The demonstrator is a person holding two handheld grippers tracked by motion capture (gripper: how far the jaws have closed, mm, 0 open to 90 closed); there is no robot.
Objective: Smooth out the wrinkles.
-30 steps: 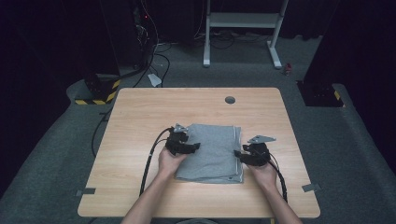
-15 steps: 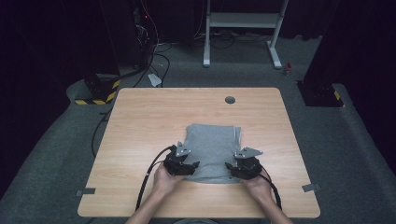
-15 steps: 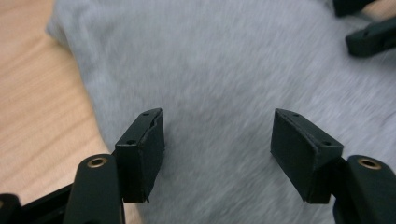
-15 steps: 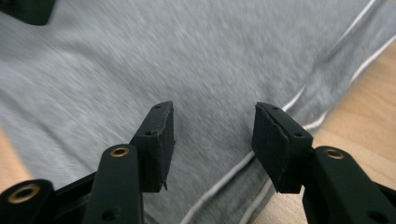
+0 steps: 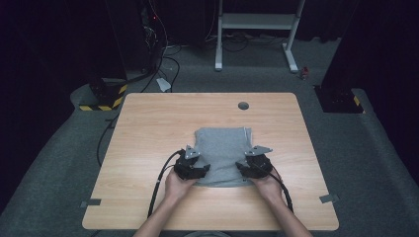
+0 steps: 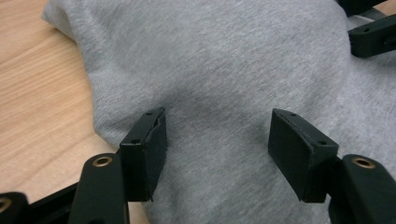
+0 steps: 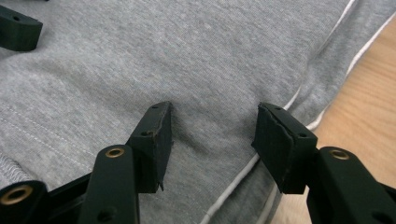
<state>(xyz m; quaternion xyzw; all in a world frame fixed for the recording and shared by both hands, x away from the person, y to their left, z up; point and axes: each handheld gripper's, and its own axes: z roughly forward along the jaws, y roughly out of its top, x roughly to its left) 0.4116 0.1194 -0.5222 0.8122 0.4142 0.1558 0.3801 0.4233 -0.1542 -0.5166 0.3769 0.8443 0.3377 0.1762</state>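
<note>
A folded grey garment (image 5: 222,150) lies in the middle of the wooden table (image 5: 148,128). My left gripper (image 5: 195,167) rests at its near left corner, my right gripper (image 5: 253,165) at its near right corner. In the left gripper view my left gripper (image 6: 217,140) stands open on the grey cloth (image 6: 210,60). Its jaws have just been closing, with a low swell of cloth between them. In the right gripper view my right gripper (image 7: 212,135) is open over cloth with a white seam (image 7: 327,37). Its jaws have just been opening, and no pad presses on the fabric.
A round cable hole (image 5: 243,105) sits near the table's far edge. Each gripper's black cable (image 5: 160,177) trails off toward the near edge. On the floor beyond stand a white frame (image 5: 257,19) and a yellow-black striped block (image 5: 101,101).
Both hands have come from the garment's sides to its near corners, and the right gripper has shifted inward to the left. The garment lies much as before.
</note>
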